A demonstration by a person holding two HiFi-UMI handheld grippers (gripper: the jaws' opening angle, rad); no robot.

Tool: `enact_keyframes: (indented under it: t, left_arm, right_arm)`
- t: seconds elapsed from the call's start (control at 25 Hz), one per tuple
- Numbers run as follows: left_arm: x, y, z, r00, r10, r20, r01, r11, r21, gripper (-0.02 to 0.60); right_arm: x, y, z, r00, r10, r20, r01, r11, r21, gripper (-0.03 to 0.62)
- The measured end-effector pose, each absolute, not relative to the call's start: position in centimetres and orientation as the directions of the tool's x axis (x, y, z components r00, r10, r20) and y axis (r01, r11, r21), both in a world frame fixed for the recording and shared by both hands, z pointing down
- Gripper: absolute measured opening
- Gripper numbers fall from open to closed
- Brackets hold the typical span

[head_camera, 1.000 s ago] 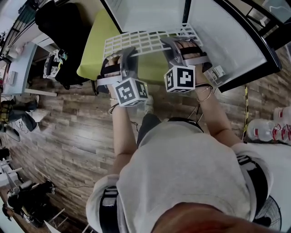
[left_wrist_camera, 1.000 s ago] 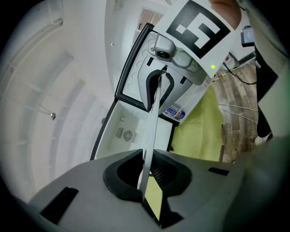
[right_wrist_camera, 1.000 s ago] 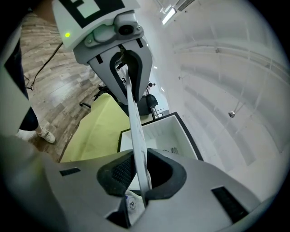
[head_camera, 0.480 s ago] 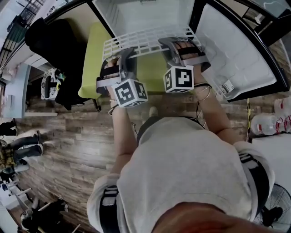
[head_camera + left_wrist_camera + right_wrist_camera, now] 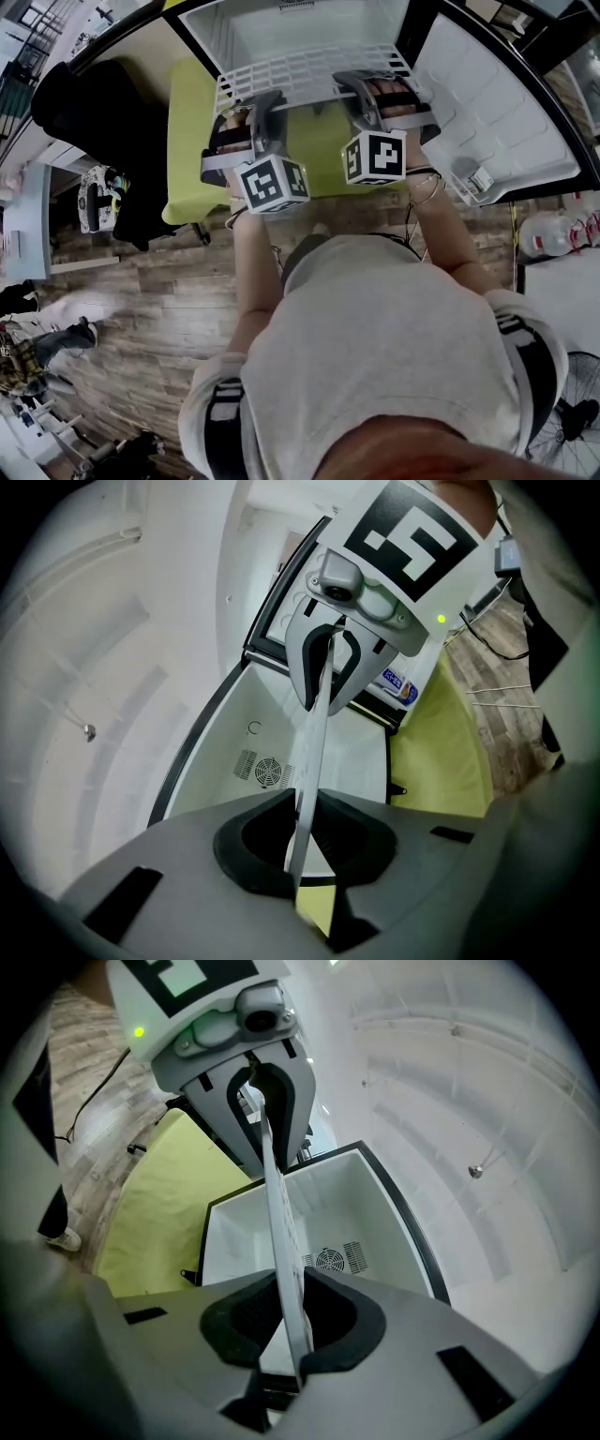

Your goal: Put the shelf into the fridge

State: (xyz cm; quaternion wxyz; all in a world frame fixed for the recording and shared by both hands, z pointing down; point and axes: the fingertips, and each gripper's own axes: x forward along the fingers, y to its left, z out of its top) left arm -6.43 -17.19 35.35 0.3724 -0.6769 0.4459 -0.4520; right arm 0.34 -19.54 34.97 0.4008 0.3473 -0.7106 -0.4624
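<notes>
Insertion of the white wire-grid shelf (image 5: 300, 77) into the white-lined, black-framed fridge (image 5: 309, 26) looks like the step in hand. The shelf lies roughly flat at the fridge's mouth; whether its far edge has crossed the threshold I cannot tell. At its near rim, the left gripper (image 5: 251, 111) pinches the thin edge between dark pads, and further right the right gripper (image 5: 373, 94) clamps the same rim in the same way.

To do this well, I judge that both hands should advance together and keep the grid level, so that its side edges meet matching ledges on the two inner walls. If one hand leads, the shelf will likely skew and jam. Both grips sit on the near edge only, so the far edge may dip and catch.

At far left a black bulky bundle (image 5: 89, 103), garment or bag, sits well clear. Beside it a lime-green flat surface (image 5: 192, 141) runs under the hands in front of the fridge. The cavity itself looks bare in both gripper views, with only a round vent grille (image 5: 330, 1260) on its back wall. On the right the open fridge door (image 5: 487, 103), with a white moulded liner, stands close to the right forearm and could crowd it. Clear plastic water bottles (image 5: 553, 234) stand on the wood-plank floor (image 5: 141, 281) beyond.
</notes>
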Motion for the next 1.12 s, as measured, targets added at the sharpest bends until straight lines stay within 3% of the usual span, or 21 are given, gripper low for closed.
enact_keyframes:
  t: [0.72,1.12]
  left_arm:
    - [-7.5,-20.4,34.6,0.314,-0.913,0.262,-0.197,-0.332,-0.923,0.058]
    - [-8.3,-20.8,34.5,0.335,-0.909,0.248,-0.218,-0.331,-0.918,0.058]
  right_arm:
    - [-0.5,-21.8,34.4,-0.329,-0.92,0.213,-0.175,0.282,0.943,0.063]
    - [-1.2,-22.2,34.1,-0.302,-0.931,0.207,-0.166,0.264,0.95,0.063]
